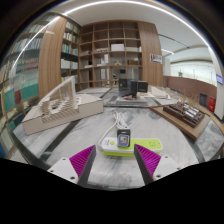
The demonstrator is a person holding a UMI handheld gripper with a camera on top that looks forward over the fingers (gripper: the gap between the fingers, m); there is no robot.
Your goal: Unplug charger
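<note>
Fingers [116, 160] are held apart just short of the charger [123, 140] on the green power strip [125, 148], so approach is judged unfinished; closing on the charger is needed next.

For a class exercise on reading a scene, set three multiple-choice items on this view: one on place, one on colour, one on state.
1. Where is the charger?
A. Ahead, between the gripper's fingers
B. On the bookshelf
C. On the floor

2. What colour is the power strip it sits in?
A. Red
B. Lime green
C. Black

3. The gripper is:
A. Shut on the charger
B. Open
C. Out of view

Answers:
1 A: it stands on the table just beyond the fingertips.
2 B: its casing is bright green.
3 B: the pads stand apart, touching nothing.
</note>
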